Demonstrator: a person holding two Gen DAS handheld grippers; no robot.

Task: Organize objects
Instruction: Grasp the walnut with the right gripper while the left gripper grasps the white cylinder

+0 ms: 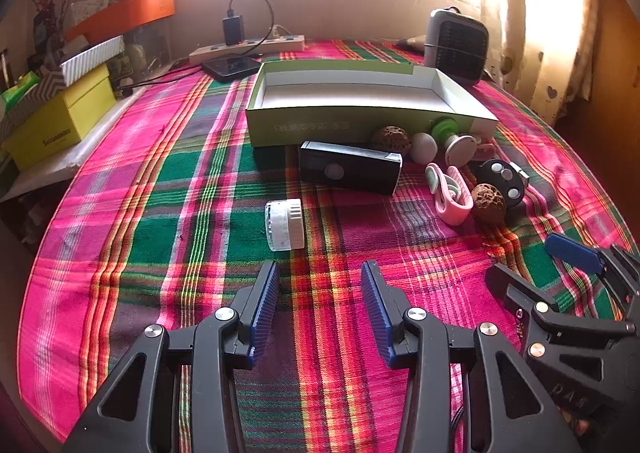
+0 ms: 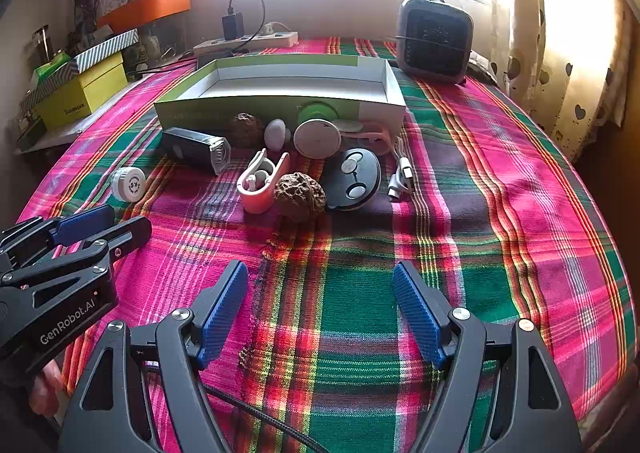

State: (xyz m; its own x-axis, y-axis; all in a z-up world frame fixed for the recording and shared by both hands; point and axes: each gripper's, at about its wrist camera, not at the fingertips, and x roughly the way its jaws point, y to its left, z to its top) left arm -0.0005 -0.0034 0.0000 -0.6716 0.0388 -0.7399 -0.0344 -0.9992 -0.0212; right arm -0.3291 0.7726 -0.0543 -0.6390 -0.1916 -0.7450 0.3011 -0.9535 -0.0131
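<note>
Your left gripper (image 1: pixel 320 309) and right gripper (image 2: pixel 320 309) both gape empty above the plaid cloth (image 2: pixel 500 213) — the clutter of small objects (image 2: pixel 300 177) lies just before the shallow green-and-white cardboard box (image 2: pixel 280 93).

Readable texts in the two wrist views

On the black body of the left gripper (image 2: pixel 100 227), seen from the right wrist view, white letters read "GenRobot.AI". The yellow box (image 1: pixel 60 121) at the left edge carried a dark word on its side, too blurred to read with certainty. The front wall of the green tray box (image 1: pixel 320 125) had a pale printed line, and the white jar (image 2: pixel 129 183) had a dark mark on its lid; neither was legible.
</note>
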